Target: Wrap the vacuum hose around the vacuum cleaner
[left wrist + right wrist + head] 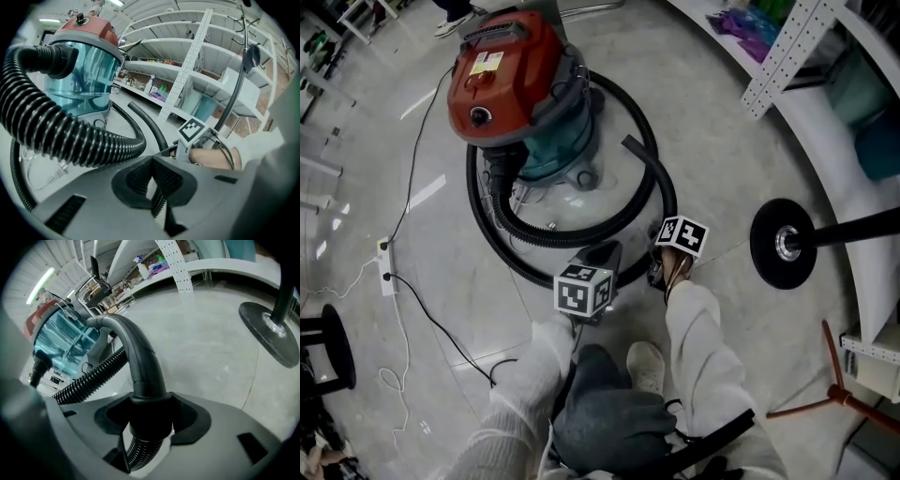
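Note:
The vacuum cleaner (520, 94), with a red lid and a clear teal drum, stands on the floor ahead of me. Its black ribbed hose (502, 230) lies in a loop around the base. The hose ends in a smooth curved handle tube (136, 357). My right gripper (147, 423) is shut on the cuff where the tube meets the ribbed part, to the right of the vacuum (666, 248). My left gripper (152, 187) is shut with its ribbed pads together and nothing between them. It sits just outside the hose loop (602, 258), and the hose (61, 136) passes above it.
A black round stand base (783, 244) with a pole lies to the right. White shelving (787, 56) curves along the far right. A power strip with a cable (386, 267) is on the floor to the left. Red stand legs (834, 394) are at lower right. My shoe (647, 366) is below.

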`<control>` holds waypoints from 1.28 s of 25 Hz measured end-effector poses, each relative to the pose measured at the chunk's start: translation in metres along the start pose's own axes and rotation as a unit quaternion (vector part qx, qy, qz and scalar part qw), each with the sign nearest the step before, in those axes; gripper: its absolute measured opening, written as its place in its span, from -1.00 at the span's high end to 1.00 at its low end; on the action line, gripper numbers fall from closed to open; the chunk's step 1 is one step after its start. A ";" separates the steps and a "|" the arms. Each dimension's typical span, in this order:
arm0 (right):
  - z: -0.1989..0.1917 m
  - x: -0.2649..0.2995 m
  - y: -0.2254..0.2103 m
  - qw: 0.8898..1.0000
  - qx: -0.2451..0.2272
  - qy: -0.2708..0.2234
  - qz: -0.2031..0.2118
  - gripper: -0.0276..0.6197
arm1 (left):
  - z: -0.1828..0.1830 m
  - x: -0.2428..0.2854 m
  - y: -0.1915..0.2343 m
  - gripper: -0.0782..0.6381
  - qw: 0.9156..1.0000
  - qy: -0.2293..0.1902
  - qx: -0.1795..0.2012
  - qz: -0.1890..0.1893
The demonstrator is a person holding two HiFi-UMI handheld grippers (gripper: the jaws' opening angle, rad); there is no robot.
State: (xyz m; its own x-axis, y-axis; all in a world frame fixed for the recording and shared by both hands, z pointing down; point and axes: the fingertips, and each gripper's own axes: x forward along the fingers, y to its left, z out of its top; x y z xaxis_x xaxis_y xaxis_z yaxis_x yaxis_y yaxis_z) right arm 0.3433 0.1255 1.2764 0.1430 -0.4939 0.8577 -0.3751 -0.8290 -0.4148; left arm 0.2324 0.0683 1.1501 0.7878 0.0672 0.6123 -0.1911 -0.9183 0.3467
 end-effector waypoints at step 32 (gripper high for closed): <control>0.005 0.001 -0.018 0.996 0.036 -0.064 -0.056 0.17 | -0.046 -0.031 0.026 0.79 0.994 -0.028 -0.099 0.033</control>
State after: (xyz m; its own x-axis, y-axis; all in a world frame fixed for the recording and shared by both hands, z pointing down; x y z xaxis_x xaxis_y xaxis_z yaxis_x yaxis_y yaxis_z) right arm 0.3546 0.1381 1.2833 0.2981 -0.4222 0.8561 -0.2839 -0.8955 -0.3428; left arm 0.1759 0.0600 1.1731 0.7997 -0.0177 0.6001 -0.3513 -0.8243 0.4439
